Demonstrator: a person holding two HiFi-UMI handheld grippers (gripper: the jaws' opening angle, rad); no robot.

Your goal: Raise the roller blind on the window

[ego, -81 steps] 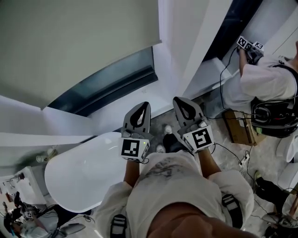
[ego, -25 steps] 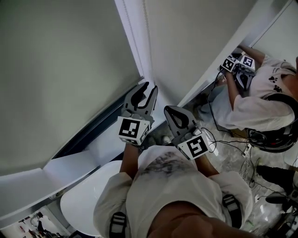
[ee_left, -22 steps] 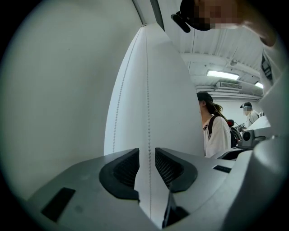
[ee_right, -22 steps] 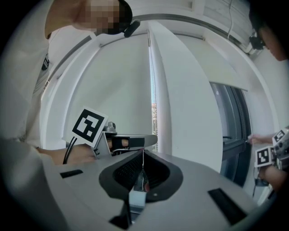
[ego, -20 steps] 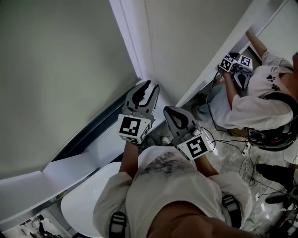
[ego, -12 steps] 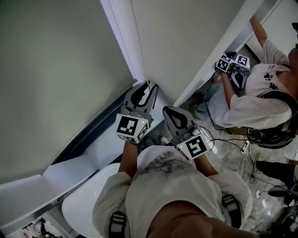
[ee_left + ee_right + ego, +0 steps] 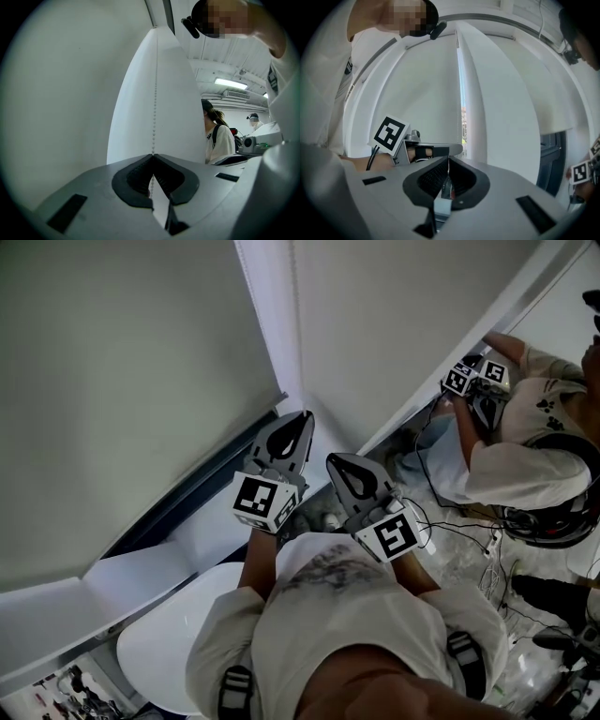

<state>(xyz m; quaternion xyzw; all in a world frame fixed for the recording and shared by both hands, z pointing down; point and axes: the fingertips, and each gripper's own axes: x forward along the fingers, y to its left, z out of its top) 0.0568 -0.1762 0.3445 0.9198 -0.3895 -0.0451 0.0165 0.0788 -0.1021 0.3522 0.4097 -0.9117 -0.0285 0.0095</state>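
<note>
Both grippers sit close together at the window corner, the left's tips ahead of the right's.

Left gripper (image 7: 153,155): clenched on the thin white bead chain (image 7: 155,108), which runs straight up out of the tips along the white vertical window post (image 7: 270,324). The grip is right at the tips, so the beads shouldn't slip through on a pull.

Right gripper (image 7: 448,160): jaws pressed together, just beside the left. A thin pale line shows between its pads, but I can't confirm it's the chain. Parked there, it's probably staged for a hand-over-hand pull.

Large grey-green fabric roller blind (image 7: 122,381): covers nearly the whole pane left of the post. Its bottom edge is low, with only a narrow strip of dark glass (image 7: 202,493) showing under it, above the white sill (image 7: 141,568). I'd call the raise barely started.

Next, my guess: haul the chain down with the left and regrip with the right. Risks: if it's a loop, the wrong strand lowers the blind instead, and an off-axis pull could drag the chain against the post.
</note>
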